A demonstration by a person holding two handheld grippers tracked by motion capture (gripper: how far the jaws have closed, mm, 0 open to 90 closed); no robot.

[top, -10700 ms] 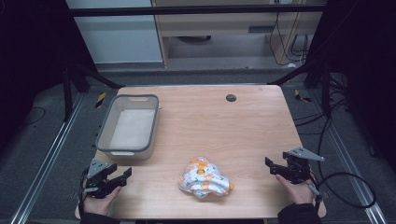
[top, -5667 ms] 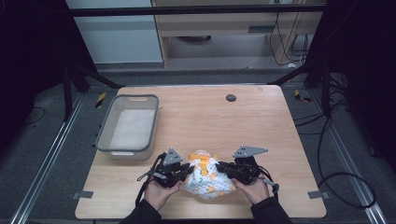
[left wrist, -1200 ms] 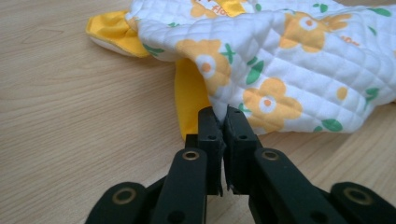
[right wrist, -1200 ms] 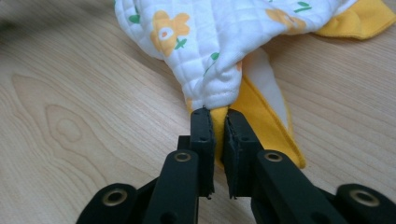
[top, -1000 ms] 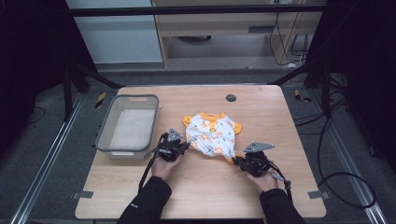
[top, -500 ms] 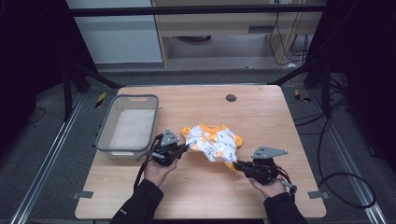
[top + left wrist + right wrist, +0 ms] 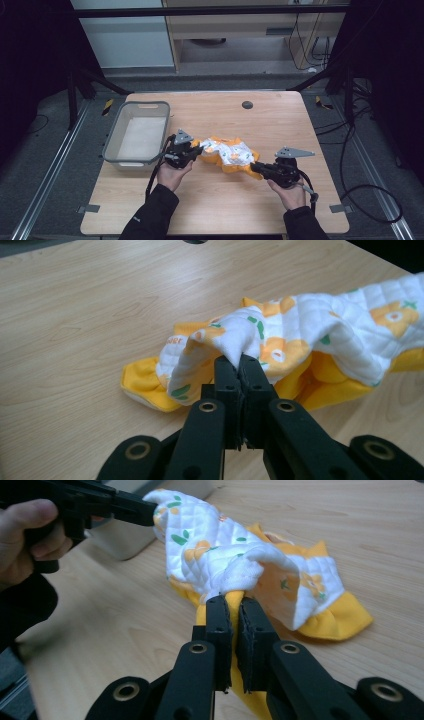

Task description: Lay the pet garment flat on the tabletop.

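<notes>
I have the left gripper (image 7: pixel 240 362) pinched on one end of the quilted cloth (image 7: pixel 227 151) and the right gripper (image 7: pixel 232 602) clamped on the other, beside the grey tub (image 7: pixel 112 147).

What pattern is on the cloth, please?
White quilted cloth with orange flowers, green leaves, yellow trim; left gripper view.

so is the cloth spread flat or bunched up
Bunched up: the cloth sags in folds between the left gripper and right gripper, each pinching an end.

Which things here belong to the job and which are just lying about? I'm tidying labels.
In the job: quilted cloth; left gripper; right gripper, each shut on it.
Lying about: grey bin; black disc.
</notes>
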